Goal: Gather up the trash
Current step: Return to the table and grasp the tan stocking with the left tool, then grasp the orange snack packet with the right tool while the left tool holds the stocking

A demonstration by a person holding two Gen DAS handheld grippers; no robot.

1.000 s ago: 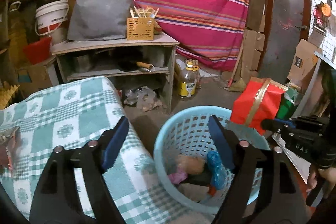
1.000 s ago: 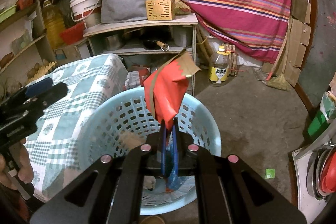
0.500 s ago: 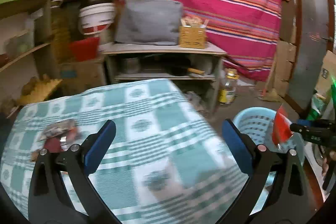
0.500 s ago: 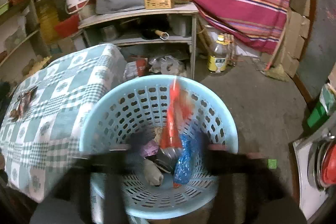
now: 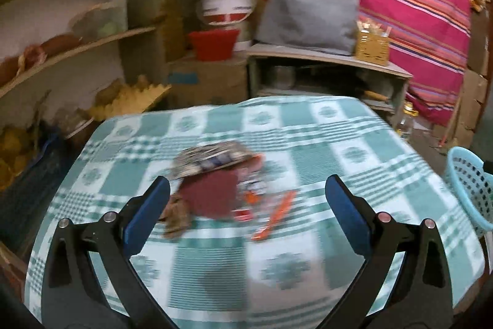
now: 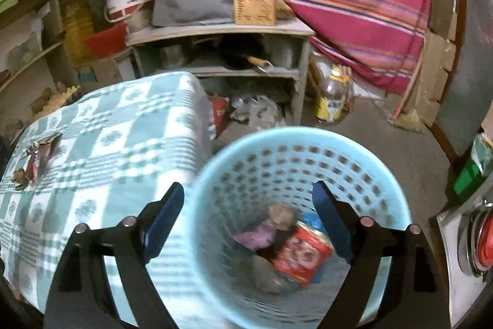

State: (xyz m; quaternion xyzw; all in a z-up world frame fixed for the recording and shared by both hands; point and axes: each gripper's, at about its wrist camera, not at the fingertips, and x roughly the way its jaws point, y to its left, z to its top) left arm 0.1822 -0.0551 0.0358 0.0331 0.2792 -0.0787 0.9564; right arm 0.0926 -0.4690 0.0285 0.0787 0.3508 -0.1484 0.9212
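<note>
The left tool hangs spread wide above the wrappers on the worktop; it should descend squarely and pinch one piece. The right tool, spread and empty, hovers over the basket holding the red packet.

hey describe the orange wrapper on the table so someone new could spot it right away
Start at the table with the green-and-white checked cloth. A pile of trash lies near its middle, between the open left tongs. The orange wrapper lies at the pile's right edge: long, thin, bright orange, unlike the dark maroon and brown pieces beside it.
</note>
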